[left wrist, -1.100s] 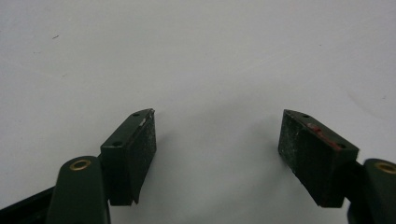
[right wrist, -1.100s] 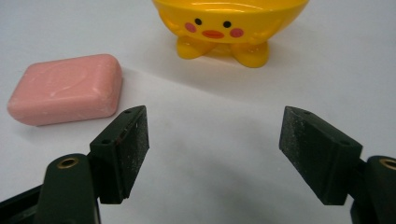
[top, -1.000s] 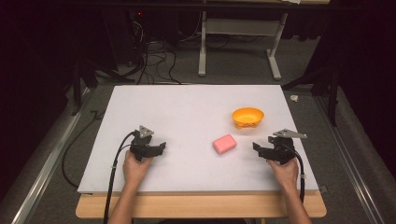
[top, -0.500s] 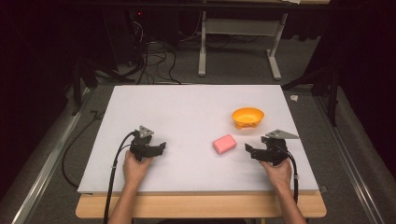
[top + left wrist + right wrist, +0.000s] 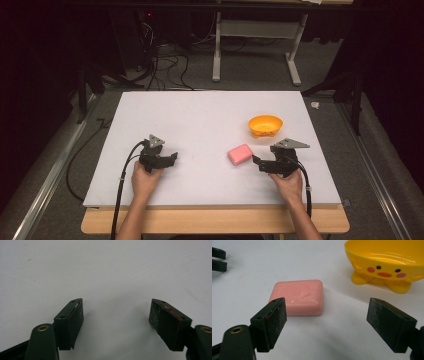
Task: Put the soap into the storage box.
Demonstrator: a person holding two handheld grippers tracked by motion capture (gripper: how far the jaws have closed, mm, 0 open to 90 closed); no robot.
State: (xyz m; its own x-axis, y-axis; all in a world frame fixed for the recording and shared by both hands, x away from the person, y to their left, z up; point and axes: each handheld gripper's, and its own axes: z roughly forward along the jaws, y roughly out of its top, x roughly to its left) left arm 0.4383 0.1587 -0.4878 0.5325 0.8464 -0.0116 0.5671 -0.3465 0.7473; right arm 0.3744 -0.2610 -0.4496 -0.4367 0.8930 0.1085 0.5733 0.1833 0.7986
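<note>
**Right tongs open just short of the pink soap**

My right tongs (image 5: 256, 161) have just been opening — the jaws now stand wide with nothing between them. In the right gripper view the pink soap bar (image 5: 298, 297) lies flat on the desk (image 5: 200, 120) just ahead of the left-hand jaw, near it but not touching. From above, the soap sits just left of the tong tips, with the yellow bowl (image 5: 265, 125) beyond it. Up close the bowl shows a painted duck face — two black eyes, pink cheeks, an orange beak — and stubby feet, none of which I can make out from the high view. The soap carries a faint embossed mark I cannot read. My left tongs (image 5: 172, 157) rest well apart, jaws wide over bare white desk.
</note>
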